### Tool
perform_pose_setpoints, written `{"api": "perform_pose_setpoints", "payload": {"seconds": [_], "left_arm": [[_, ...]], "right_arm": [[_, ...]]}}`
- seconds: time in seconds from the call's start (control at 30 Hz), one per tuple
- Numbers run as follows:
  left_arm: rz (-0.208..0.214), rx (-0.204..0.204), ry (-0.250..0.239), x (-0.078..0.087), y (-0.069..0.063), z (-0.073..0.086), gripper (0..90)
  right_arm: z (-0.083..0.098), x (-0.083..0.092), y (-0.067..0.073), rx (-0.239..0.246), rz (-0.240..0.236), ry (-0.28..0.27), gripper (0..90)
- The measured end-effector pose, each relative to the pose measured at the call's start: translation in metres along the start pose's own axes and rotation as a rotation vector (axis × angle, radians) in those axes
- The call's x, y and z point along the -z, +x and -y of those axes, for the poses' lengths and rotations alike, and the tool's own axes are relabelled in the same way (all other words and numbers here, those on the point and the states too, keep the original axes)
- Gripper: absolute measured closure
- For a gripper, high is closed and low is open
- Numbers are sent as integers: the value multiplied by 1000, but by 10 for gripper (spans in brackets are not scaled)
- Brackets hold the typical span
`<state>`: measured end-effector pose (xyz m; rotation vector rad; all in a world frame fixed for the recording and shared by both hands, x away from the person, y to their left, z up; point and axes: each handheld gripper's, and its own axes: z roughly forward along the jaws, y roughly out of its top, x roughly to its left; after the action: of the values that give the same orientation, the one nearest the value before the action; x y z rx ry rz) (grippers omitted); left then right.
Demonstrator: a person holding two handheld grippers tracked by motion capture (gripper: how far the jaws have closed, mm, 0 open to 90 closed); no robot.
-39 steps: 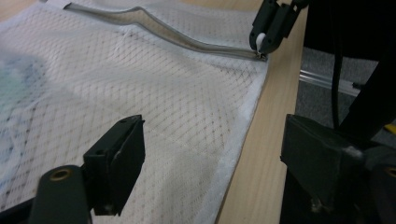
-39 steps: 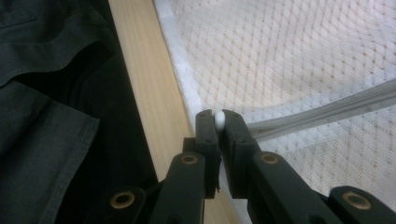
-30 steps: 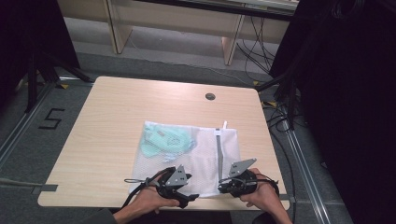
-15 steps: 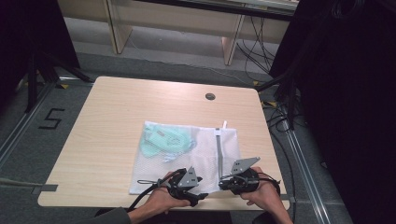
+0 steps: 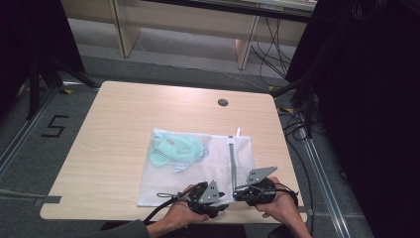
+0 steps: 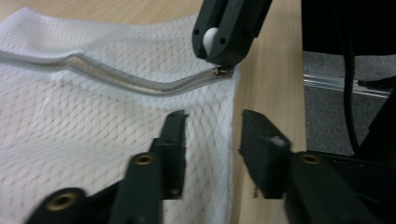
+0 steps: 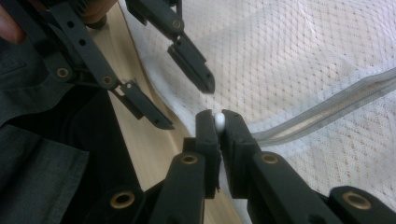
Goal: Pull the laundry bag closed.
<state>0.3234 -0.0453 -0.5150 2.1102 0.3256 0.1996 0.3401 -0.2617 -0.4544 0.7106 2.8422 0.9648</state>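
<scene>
Right hand-held gripper [image 7: 217,122] clamped small white zipper pull [image 7: 218,122] at near edge of white mesh laundry bag [image 5: 208,158]. Left hand-held gripper [image 6: 211,133] gaped over bag corner; best pinch mesh first, then draw pull along grey zipper [image 6: 116,79].

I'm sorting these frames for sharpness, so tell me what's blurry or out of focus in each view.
High view: soft throughout, surroundings very dark, though the mesh bag reads clearly. Left gripper view: its own jaws are blurred up close; the zipper and the right gripper farther off are sharper. Right gripper view: jaws and the white pull tab are fairly crisp; the left gripper is slightly soft.
</scene>
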Motion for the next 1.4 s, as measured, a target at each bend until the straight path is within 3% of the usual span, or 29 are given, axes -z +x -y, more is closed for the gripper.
{"api": "perform_pose_setpoints", "payload": {"seconds": [0.13, 0.3, 0.47, 0.63, 0.73, 0.77, 0.9, 0.97, 1.1, 1.2, 1.23, 1.27, 1.33, 1.4], "left_arm": [[1, -18, -17, -3, -1, -1, 711], [7, -49, 1, -8, -2, -1, 719], [23, -34, -14, -11, -2, -2, 783], [27, -48, -7, -10, -1, -2, 875], [33, -52, 4, -11, -1, -3, 883], [34, -73, 5, -11, 0, -3, 885], [34, -54, 13, -9, -1, -3, 887], [31, -62, 16, -9, -1, -4, 888], [37, -86, 23, -10, -4, -4, 889], [44, -108, 21, -11, -6, -3, 890], [46, -118, 41, -10, -5, -4, 890], [43, -99, 21, -12, -6, -2, 891], [51, -106, 43, -11, -6, -3, 891], [54, -104, 28, -12, -8, -3, 891]], "right_arm": [[0, -1, 0, 1, 3, 1, 864], [0, 0, -1, 11, 2, -8, 864], [0, -1, 0, 8, -3, -6, 864], [0, -1, 0, -6, -3, -3, 864], [0, -1, -1, 5, -2, -5, 864], [0, -1, -1, 0, -6, -2, 864], [1, -2, -2, -10, -10, 1, 864], [2, -4, -5, 18, -9, -12, 864], [4, -4, -6, -27, -22, 4, 864], [6, -7, -7, -31, -34, 14, 865], [6, -7, -8, -32, -37, 18, 864], [6, -8, -7, -37, -36, 22, 865], [5, -10, -9, -12, -27, 24, 865], [5, -12, -9, -38, -33, 50, 865]]}}
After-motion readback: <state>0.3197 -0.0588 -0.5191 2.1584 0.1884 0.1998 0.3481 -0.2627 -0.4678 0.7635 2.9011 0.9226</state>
